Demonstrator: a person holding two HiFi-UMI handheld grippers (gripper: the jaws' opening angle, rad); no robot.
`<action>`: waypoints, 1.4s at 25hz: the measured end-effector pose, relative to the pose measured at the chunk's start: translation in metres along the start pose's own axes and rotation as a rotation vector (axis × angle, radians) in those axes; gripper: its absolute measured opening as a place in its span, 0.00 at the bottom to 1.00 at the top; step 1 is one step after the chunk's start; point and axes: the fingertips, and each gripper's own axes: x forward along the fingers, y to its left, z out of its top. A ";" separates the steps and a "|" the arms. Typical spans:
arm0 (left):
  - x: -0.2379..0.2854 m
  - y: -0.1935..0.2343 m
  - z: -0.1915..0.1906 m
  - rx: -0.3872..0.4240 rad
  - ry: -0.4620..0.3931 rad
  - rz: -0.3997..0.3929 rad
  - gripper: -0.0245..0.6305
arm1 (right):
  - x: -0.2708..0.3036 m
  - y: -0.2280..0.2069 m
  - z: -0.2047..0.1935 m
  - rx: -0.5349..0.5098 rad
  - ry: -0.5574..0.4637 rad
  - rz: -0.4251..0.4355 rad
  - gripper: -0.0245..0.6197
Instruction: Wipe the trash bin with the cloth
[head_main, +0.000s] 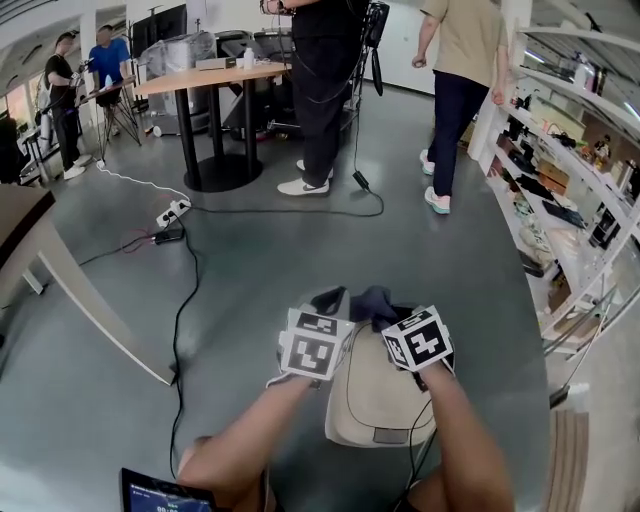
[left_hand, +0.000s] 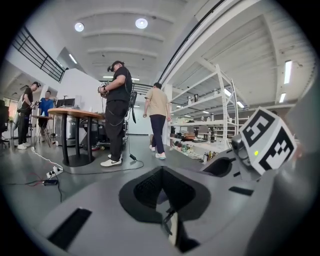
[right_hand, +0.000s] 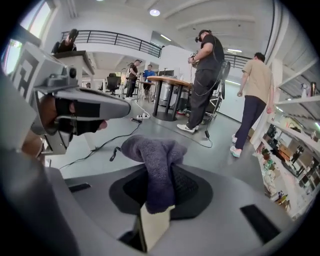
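Note:
A beige trash bin (head_main: 375, 400) with a closed lid stands on the grey floor right below me. My right gripper (head_main: 378, 308) is shut on a dark purple-blue cloth (right_hand: 155, 165), which bunches up above the pads and hangs over the bin's far edge (right_hand: 152, 227). In the head view the cloth (head_main: 374, 300) shows just past the right marker cube. My left gripper (head_main: 328, 300) hovers beside it at the bin's far left corner, its pads (left_hand: 150, 187) closed together with nothing held. Only a sliver of bin (left_hand: 173, 234) shows under them.
A black cable (head_main: 180, 330) runs along the floor left of the bin to a power strip (head_main: 172, 212). White shelving (head_main: 560, 200) lines the right side. A round table (head_main: 215, 75) and several standing people are further off. A tablet (head_main: 160, 492) lies at bottom left.

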 end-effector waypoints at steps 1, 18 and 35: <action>-0.001 -0.002 0.000 -0.004 0.001 -0.005 0.03 | 0.002 0.001 -0.002 -0.013 0.012 -0.003 0.16; -0.015 0.009 -0.002 0.003 0.011 0.006 0.03 | 0.009 -0.008 -0.022 0.025 0.047 -0.026 0.16; -0.003 -0.011 -0.014 -0.050 0.053 -0.050 0.03 | -0.011 -0.059 -0.063 0.112 0.084 -0.111 0.16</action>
